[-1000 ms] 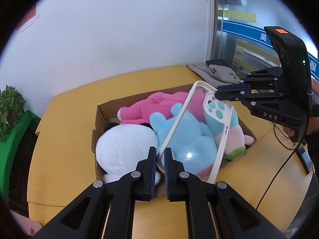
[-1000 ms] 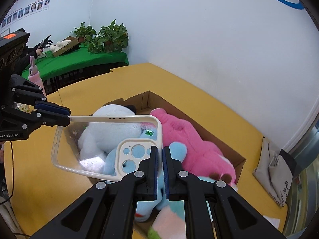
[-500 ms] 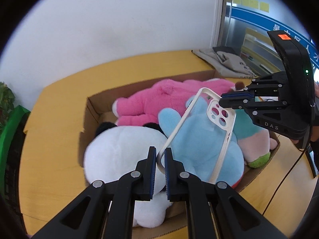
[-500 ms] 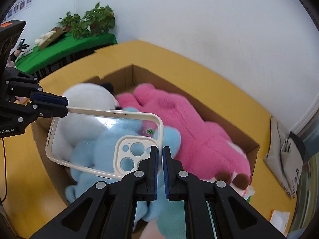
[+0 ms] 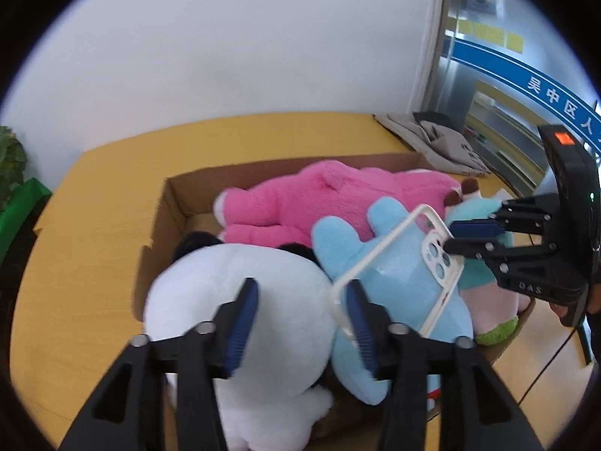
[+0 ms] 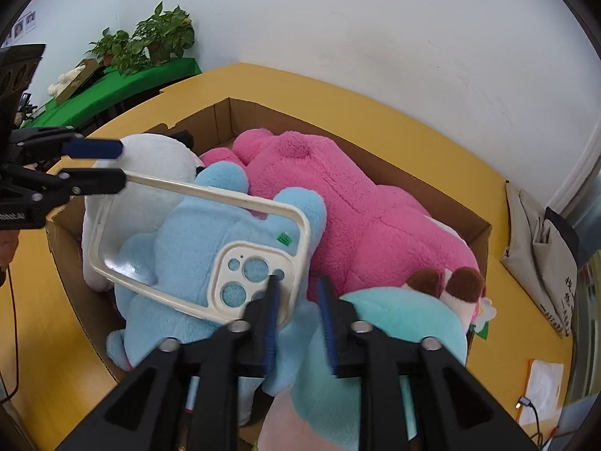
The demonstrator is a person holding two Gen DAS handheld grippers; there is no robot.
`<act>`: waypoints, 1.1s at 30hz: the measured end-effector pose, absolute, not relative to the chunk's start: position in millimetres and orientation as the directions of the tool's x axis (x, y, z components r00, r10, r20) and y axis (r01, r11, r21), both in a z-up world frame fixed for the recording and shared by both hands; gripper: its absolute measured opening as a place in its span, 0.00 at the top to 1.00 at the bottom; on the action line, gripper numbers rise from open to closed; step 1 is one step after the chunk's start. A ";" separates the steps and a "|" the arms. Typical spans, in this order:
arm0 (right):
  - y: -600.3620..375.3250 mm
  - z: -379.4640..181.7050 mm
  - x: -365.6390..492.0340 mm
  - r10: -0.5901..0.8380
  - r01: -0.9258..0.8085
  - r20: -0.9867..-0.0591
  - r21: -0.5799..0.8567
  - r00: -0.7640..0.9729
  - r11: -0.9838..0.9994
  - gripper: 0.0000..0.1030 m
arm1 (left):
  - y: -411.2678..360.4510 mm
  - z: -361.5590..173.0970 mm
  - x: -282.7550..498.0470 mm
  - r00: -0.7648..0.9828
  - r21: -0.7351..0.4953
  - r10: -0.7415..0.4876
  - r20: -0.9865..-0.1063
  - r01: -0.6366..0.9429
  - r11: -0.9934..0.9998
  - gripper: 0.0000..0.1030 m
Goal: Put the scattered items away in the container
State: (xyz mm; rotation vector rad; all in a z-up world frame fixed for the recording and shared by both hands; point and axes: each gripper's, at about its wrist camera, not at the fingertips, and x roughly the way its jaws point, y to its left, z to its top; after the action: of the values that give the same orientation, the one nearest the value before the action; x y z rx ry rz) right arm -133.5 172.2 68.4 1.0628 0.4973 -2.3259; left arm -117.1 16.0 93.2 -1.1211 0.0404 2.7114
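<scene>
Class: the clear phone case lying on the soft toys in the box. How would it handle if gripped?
The phone case probably stays stiff: its rim keeps shape unsupported. Likely light: the blue toy barely dents. Its glossy back may be slippery.

My right gripper (image 6: 296, 300) fills the bottom of the frame; its jaws have just been opening, and the phone case (image 6: 199, 248) leans against the left pad only. The clear case lies tilted on the blue plush (image 6: 180, 263) at centre left. At the left edge my left gripper (image 6: 94, 165) stands parted, the case's rim at its lower finger. The cardboard box (image 6: 484, 236) on the yellow table (image 6: 413, 135) also holds a pink plush (image 6: 357, 218) and a white plush (image 6: 157, 161).
</scene>
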 end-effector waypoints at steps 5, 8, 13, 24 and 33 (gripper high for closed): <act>188.6 80.5 -109.3 -0.369 0.576 -0.731 -0.040 -0.574 -0.817 0.43 | -6.3 100.7 -99.4 -0.723 -0.060 0.146 -0.675 -0.144 -0.988 0.48; 198.6 86.1 -85.8 -0.395 0.559 -0.696 -0.011 -0.599 -0.829 0.24 | -13.7 93.2 -84.2 -0.725 -0.081 0.146 -0.673 -0.123 -0.989 0.48; 210.7 78.6 -49.9 -0.386 0.515 -0.678 0.014 -0.626 -0.857 0.18 | -6.2 64.5 -63.2 -0.706 -0.082 0.133 -0.695 -0.107 -0.991 0.48; 234.2 39.2 -10.4 -0.245 0.270 -0.653 0.065 -0.716 -0.961 0.08 | 14.5 35.4 -22.0 -0.739 -0.149 0.162 -0.654 -0.084 -0.985 0.38; 239.5 16.1 -22.4 -0.175 0.153 -0.643 0.090 -0.746 -0.984 0.01 | 6.9 27.5 -24.8 -0.777 -0.141 0.133 -0.615 -0.057 -0.988 0.30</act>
State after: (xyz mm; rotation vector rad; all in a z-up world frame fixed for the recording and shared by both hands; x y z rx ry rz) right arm -22.4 239.5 16.1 1.0290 -0.0468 -2.7813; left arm -24.8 6.9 27.5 -1.0048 -0.1751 2.8647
